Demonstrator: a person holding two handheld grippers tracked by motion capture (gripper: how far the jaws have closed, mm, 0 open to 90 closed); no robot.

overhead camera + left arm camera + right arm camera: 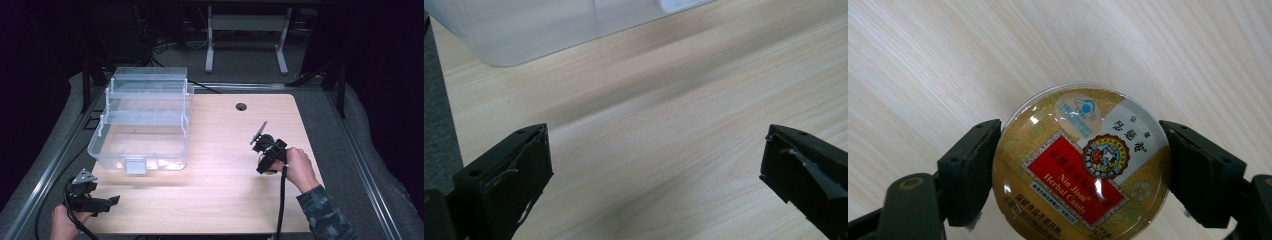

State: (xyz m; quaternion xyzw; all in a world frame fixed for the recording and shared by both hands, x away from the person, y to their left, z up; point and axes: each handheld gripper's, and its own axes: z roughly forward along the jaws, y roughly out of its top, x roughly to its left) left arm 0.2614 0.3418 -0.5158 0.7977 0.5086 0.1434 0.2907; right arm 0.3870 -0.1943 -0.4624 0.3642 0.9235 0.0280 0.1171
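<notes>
Now one candy tin clamped in right gripper, one clear box.

table: light wood top, round cable hole | floor: grey carpet | behind: white desk frame, possibly cables | surroundings: dark, table brightly lit

We count: one round candy tin, one clear plastic box, one wooden table, two black grippers – left, right.
</notes>
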